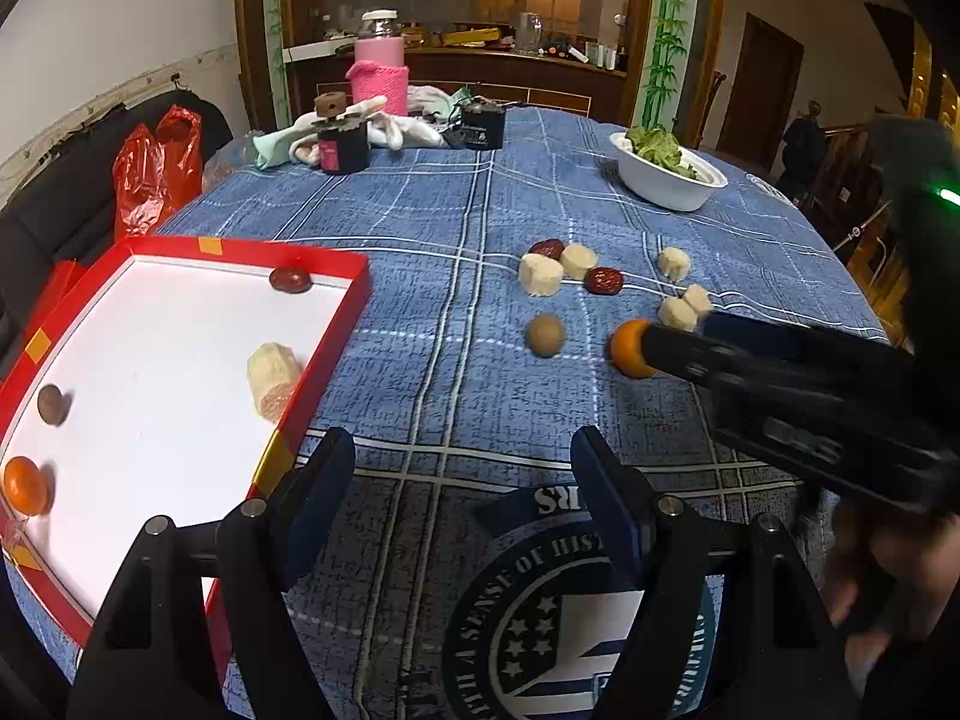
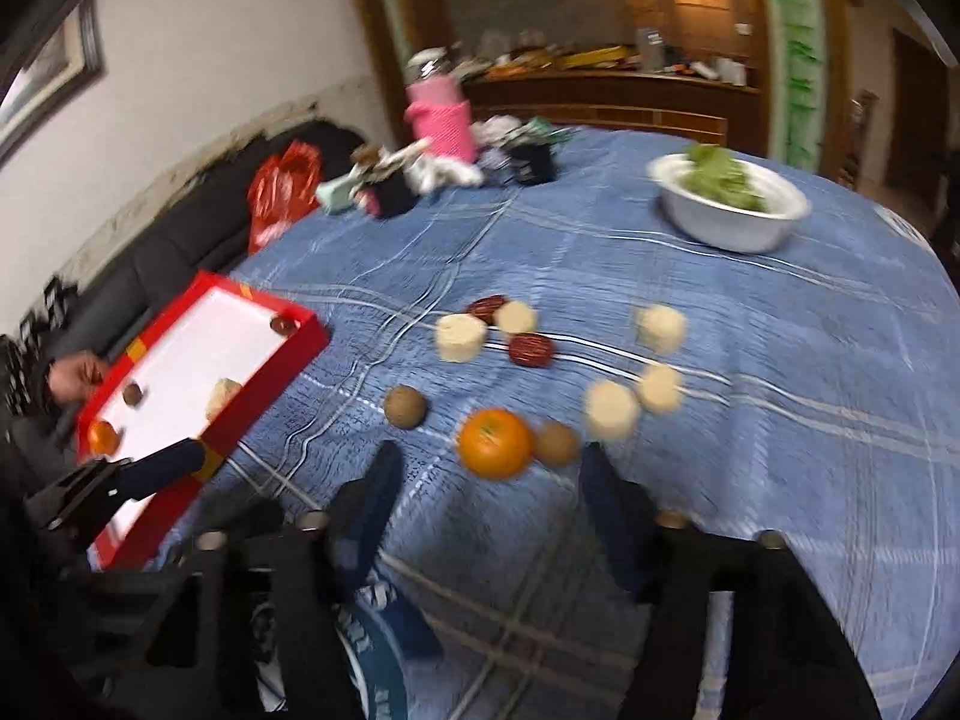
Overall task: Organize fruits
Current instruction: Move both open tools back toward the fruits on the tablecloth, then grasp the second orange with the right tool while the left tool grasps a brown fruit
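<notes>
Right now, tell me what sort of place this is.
Probably a home dining room. A round table under a blue plaid cloth holds a white bowl of greens and a pink-sleeved flask, and a cluttered wooden sideboard stands behind it.

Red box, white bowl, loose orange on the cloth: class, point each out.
red box (image 1: 336,324): left wrist view, right wall.
white bowl (image 1: 666,183): left wrist view, outer side.
orange (image 2: 495,443): right wrist view, centre.

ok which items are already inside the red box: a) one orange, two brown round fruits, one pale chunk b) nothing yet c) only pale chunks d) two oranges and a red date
a: the red box holds an orange, two brown round fruits and one pale chunk.
</notes>
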Demonstrator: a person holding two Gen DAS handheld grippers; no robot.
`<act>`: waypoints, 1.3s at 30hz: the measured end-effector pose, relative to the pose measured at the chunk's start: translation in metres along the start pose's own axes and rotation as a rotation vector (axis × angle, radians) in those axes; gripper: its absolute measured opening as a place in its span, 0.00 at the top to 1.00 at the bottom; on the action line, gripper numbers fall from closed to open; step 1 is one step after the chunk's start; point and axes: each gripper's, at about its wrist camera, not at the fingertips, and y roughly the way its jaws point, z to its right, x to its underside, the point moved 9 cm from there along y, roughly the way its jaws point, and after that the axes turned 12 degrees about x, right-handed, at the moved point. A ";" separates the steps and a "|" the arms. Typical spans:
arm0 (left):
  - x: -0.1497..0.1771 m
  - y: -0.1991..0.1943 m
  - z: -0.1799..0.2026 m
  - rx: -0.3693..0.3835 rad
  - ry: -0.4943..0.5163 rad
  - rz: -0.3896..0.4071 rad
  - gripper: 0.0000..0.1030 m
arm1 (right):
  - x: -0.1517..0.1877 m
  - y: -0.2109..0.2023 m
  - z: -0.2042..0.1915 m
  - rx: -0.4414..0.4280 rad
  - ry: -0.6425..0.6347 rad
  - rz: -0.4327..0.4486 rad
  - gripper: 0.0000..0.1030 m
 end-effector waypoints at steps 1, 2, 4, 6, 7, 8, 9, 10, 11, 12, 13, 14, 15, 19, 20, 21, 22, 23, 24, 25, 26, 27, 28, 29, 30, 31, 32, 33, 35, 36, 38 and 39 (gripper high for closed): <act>0.000 0.000 -0.002 0.003 -0.008 0.001 0.28 | -0.001 0.006 -0.004 0.003 -0.017 -0.008 0.49; 0.000 0.000 -0.004 0.006 -0.014 0.002 0.28 | -0.002 0.016 -0.006 0.015 -0.037 -0.022 0.49; -0.001 0.000 -0.008 0.014 -0.026 0.004 0.28 | -0.004 0.027 -0.009 0.032 -0.059 -0.024 0.51; -0.002 0.001 -0.011 0.020 -0.037 0.004 0.28 | -0.006 0.028 -0.011 0.027 -0.072 -0.035 0.55; -0.002 0.001 -0.012 0.022 -0.044 0.004 0.28 | -0.006 0.028 -0.013 0.020 -0.076 -0.044 0.59; -0.002 0.002 -0.013 0.025 -0.049 0.002 0.28 | -0.006 0.029 -0.015 0.025 -0.094 -0.053 0.64; -0.002 0.002 -0.014 0.027 -0.053 0.002 0.28 | -0.004 0.029 -0.016 0.041 -0.117 -0.055 0.63; -0.002 0.002 -0.015 0.029 -0.057 0.002 0.28 | -0.003 0.031 -0.016 0.057 -0.136 -0.058 0.62; -0.001 0.003 -0.014 0.031 -0.059 0.001 0.28 | -0.002 0.032 -0.017 0.065 -0.152 -0.051 0.63; 0.000 0.004 -0.014 0.032 -0.060 -0.002 0.28 | -0.003 0.033 -0.016 0.065 -0.153 -0.053 0.63; 0.000 0.005 -0.013 0.034 -0.059 -0.009 0.28 | -0.004 0.034 -0.016 0.065 -0.149 -0.060 0.62; 0.001 0.006 -0.013 0.035 -0.058 -0.013 0.28 | -0.004 0.037 -0.016 0.074 -0.152 -0.074 0.60; 0.001 0.005 -0.012 0.036 -0.054 -0.014 0.28 | -0.003 0.041 -0.016 0.100 -0.174 -0.087 0.59; -0.002 0.002 -0.013 0.033 -0.052 -0.006 0.28 | 0.004 0.049 -0.014 0.099 -0.170 -0.098 0.65; -0.003 0.001 -0.012 0.031 -0.050 -0.005 0.28 | 0.004 0.047 -0.012 0.097 -0.153 -0.088 0.66; -0.004 0.001 -0.013 0.029 -0.048 -0.006 0.28 | 0.005 0.046 -0.010 0.100 -0.141 -0.083 0.66; -0.006 0.002 -0.012 0.028 -0.047 -0.008 0.28 | 0.006 0.042 -0.007 0.101 -0.127 -0.074 0.66; -0.009 0.003 -0.011 0.032 -0.049 -0.007 0.28 | 0.006 0.035 -0.004 0.098 -0.109 -0.056 0.66; -0.010 0.005 -0.011 0.035 -0.054 -0.009 0.28 | 0.006 0.030 -0.002 0.097 -0.097 -0.045 0.66; -0.013 0.009 -0.009 0.035 -0.057 -0.014 0.28 | 0.005 0.023 0.002 0.094 -0.077 -0.031 0.66; -0.015 0.014 -0.006 0.040 -0.057 -0.024 0.28 | 0.005 0.013 0.009 0.083 -0.042 -0.011 0.66; -0.018 0.018 -0.002 0.044 -0.053 -0.031 0.28 | 0.005 0.009 0.011 0.074 -0.020 -0.002 0.66; -0.020 0.021 0.002 0.041 -0.044 -0.032 0.28 | 0.005 0.002 0.016 0.062 0.005 0.010 0.66; -0.023 0.025 0.005 0.039 -0.034 -0.037 0.28 | 0.006 -0.005 0.021 0.053 0.027 0.025 0.66; -0.025 0.029 0.010 0.041 -0.027 -0.048 0.28 | 0.006 -0.010 0.026 0.049 0.046 0.038 0.66; -0.029 0.034 0.015 0.048 -0.022 -0.048 0.28 | 0.007 -0.015 0.031 0.040 0.071 0.053 0.66; -0.033 0.038 0.020 0.048 -0.014 -0.047 0.28 | 0.008 -0.018 0.036 0.031 0.092 0.065 0.66; -0.035 0.043 0.022 0.041 -0.006 -0.051 0.28 | 0.009 -0.021 0.039 0.025 0.106 0.074 0.66; -0.037 0.058 0.025 0.030 -0.001 -0.077 0.28 | 0.012 -0.022 0.046 0.004 0.147 0.080 0.66; -0.037 0.066 0.026 0.021 -0.002 -0.088 0.28 | 0.012 -0.022 0.047 -0.008 0.160 0.080 0.66; -0.037 0.076 0.027 -0.003 0.003 -0.099 0.29 | 0.010 -0.027 0.047 -0.032 0.165 0.096 0.66; -0.037 0.079 0.028 -0.007 0.006 -0.102 0.30 | 0.009 -0.029 0.046 -0.038 0.161 0.106 0.66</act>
